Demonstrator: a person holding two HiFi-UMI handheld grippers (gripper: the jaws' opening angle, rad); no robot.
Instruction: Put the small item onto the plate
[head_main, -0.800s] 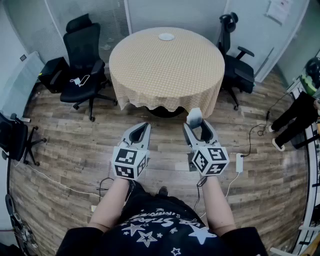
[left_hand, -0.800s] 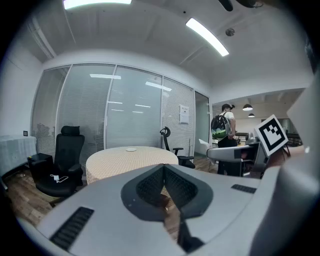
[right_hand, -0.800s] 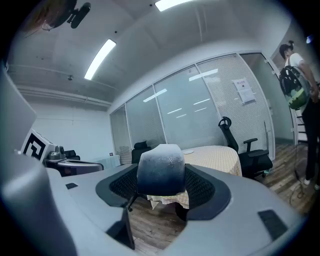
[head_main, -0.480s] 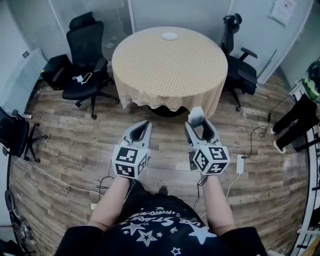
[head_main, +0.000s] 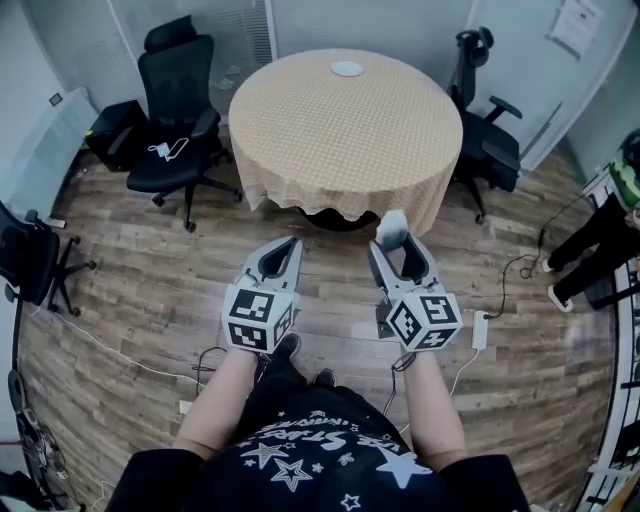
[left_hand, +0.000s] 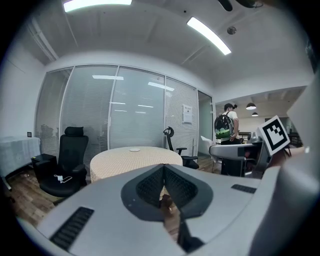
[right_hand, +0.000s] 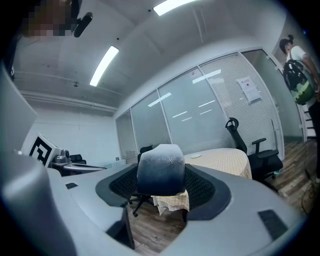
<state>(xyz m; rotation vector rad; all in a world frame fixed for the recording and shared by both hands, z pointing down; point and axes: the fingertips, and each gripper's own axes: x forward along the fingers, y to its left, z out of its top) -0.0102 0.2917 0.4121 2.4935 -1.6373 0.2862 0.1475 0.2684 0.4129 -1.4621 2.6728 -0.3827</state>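
A small white plate (head_main: 347, 68) lies on the far side of the round table (head_main: 345, 130) with its beige checked cloth. My right gripper (head_main: 392, 236) is held over the wooden floor short of the table. It is shut on the small item (head_main: 391, 229), a grey-white block that is dark at its base. In the right gripper view the small item (right_hand: 161, 170) fills the gap between the jaws, with the plate (right_hand: 195, 155) far behind. My left gripper (head_main: 290, 244) is beside it, shut and empty; its tips (left_hand: 163, 166) meet in front of the table (left_hand: 135, 159).
Black office chairs stand left (head_main: 175, 100) and right (head_main: 487, 130) of the table, and another (head_main: 25, 265) at the left edge. A person (head_main: 600, 230) stands at the right edge. Cables and a white adapter (head_main: 478, 328) lie on the floor.
The table has shifted slightly right and a little nearer in the head view. Both grippers keep the same pose, and the right one still holds the item.
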